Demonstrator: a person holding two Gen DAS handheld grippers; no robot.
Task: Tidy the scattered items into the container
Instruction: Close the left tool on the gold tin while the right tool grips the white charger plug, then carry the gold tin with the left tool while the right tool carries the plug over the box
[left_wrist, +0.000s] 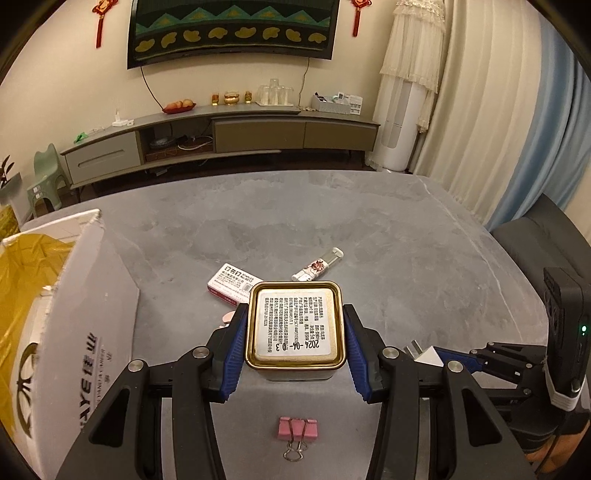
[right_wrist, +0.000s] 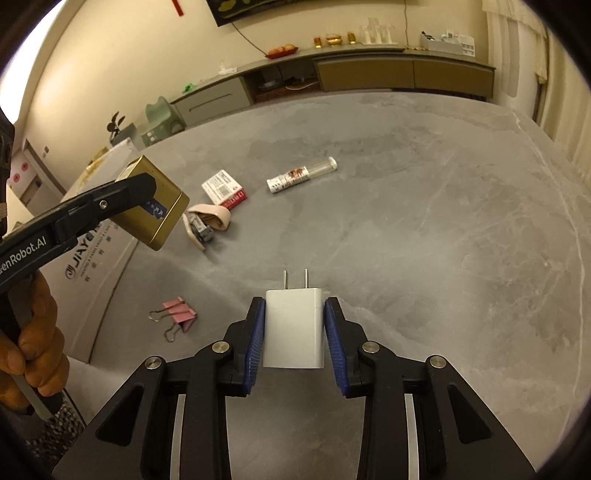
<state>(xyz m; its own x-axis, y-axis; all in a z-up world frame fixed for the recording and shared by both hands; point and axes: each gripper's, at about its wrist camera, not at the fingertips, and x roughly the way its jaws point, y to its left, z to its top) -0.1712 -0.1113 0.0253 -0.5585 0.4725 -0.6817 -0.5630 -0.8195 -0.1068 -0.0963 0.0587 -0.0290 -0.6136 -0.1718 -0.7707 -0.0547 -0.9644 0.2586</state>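
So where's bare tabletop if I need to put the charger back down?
Bare table stretches right of the glass vial, toward the curtain side. Crowded on the left: staple box, stapler and binder clip beside the cardboard box.

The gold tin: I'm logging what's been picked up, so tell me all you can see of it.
The gold tin is a squarish metal box with rounded corners and a white printed label, date-stamped, on the face toward the left camera. The left hand-held gripper clamps its two opposite sides with blue pads, holding it tilted in the air above the table, beside the cardboard box.
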